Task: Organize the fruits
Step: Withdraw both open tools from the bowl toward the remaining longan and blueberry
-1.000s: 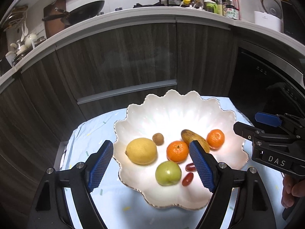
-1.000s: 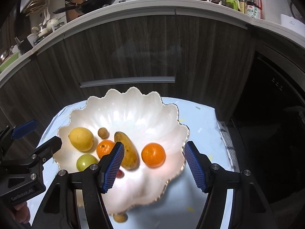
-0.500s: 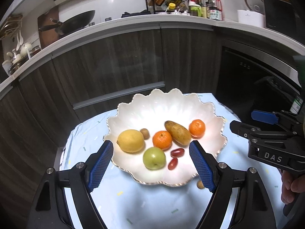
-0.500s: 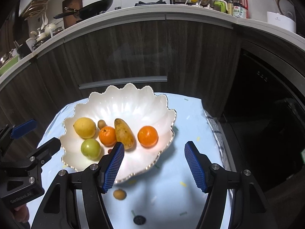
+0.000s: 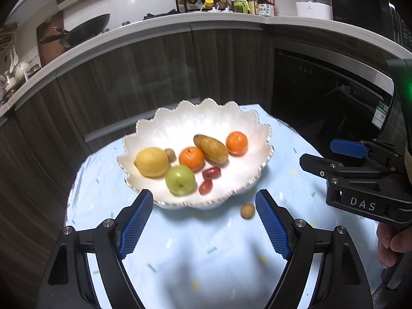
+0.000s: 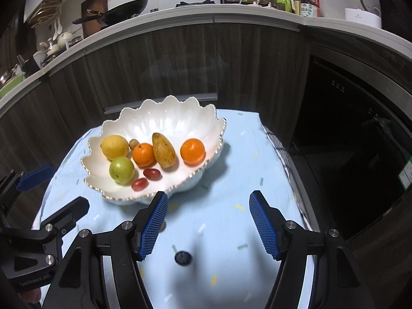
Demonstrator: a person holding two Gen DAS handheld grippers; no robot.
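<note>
A white scalloped bowl (image 5: pixel 211 118) (image 6: pixel 164 118) stands on a light blue cloth. It holds a lemon (image 5: pixel 151 161), a green apple (image 5: pixel 180 179), two oranges (image 5: pixel 191 158) (image 5: pixel 237 142), a brownish mango (image 5: pixel 211 148), a small brown fruit (image 5: pixel 170 154) and two red fruits (image 5: pixel 211 173). Another small brown fruit (image 5: pixel 247 211) lies on the cloth in front of the bowl. A dark blueberry (image 6: pixel 183 257) lies on the cloth nearer me. My left gripper (image 5: pixel 204 224) is open and empty. My right gripper (image 6: pixel 208 224) is open and empty above the blueberry.
The small table ends close on all sides; dark wood cabinets (image 5: pixel 154 77) stand behind it and a dark oven front (image 6: pixel 347 134) is at the right. The counter above holds a wok (image 5: pixel 85 29), bottles and a rice cooker.
Both grippers have pulled back and up from the bowl, which now looks smaller and farther. The small brown fruit and the blueberry on the cloth have come into view.
</note>
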